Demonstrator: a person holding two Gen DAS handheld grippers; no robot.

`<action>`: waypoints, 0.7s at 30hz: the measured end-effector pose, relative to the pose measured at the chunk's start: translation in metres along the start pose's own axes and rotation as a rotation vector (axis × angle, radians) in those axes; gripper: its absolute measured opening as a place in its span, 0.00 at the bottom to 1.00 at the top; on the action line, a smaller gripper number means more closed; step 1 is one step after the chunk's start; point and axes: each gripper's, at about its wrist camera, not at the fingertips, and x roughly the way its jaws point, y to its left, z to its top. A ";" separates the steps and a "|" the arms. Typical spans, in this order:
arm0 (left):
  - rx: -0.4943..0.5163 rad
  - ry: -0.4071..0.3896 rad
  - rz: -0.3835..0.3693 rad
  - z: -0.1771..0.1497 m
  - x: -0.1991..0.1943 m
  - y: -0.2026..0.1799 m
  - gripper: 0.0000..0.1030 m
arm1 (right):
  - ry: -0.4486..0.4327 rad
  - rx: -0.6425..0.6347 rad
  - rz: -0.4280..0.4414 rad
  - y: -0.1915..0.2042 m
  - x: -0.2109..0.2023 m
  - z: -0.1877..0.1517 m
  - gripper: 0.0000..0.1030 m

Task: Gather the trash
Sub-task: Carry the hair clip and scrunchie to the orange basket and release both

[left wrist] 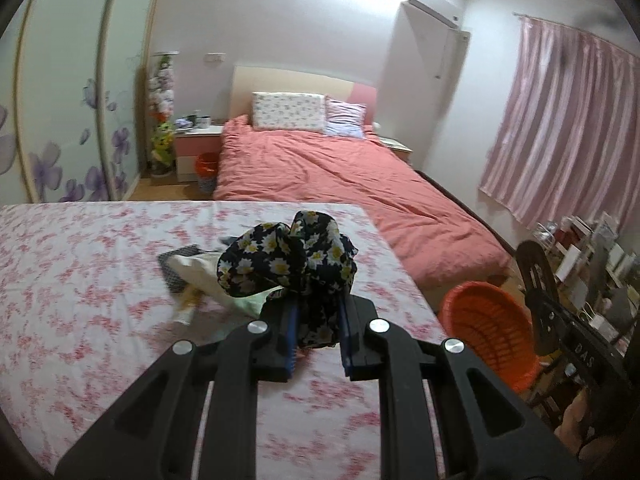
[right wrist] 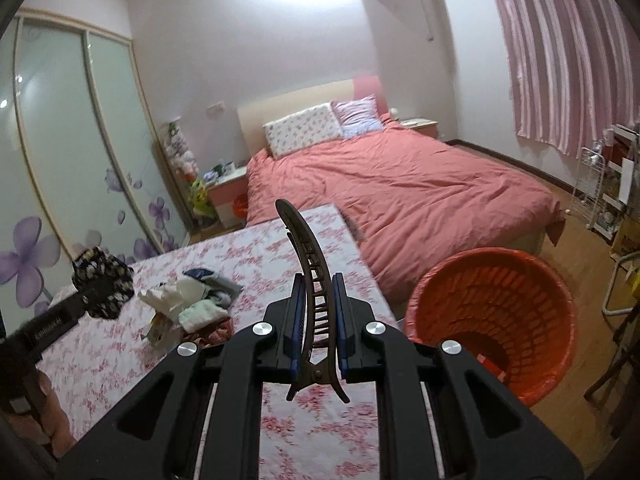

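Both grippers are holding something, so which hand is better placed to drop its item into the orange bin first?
Right, probably. The right gripper, shut on the brown hair clip, has the orange bin open just beside it. The left gripper, clamping the floral scrunchie, sits farther over the table.

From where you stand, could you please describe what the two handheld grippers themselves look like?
Both look alike. The left gripper and the right gripper are matte black plastic, each with two flat fingers lined with blue pads. Angular black linkage arms with cut-out windows carry round silver pivot caps. Pale rails run beneath. White lettering marks the side of the left gripper's body in the right wrist view, too blurred to read.
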 end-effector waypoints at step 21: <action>0.155 0.074 -0.292 -0.026 0.038 -0.139 0.17 | -0.049 0.158 -0.136 -0.081 -0.002 -0.004 0.13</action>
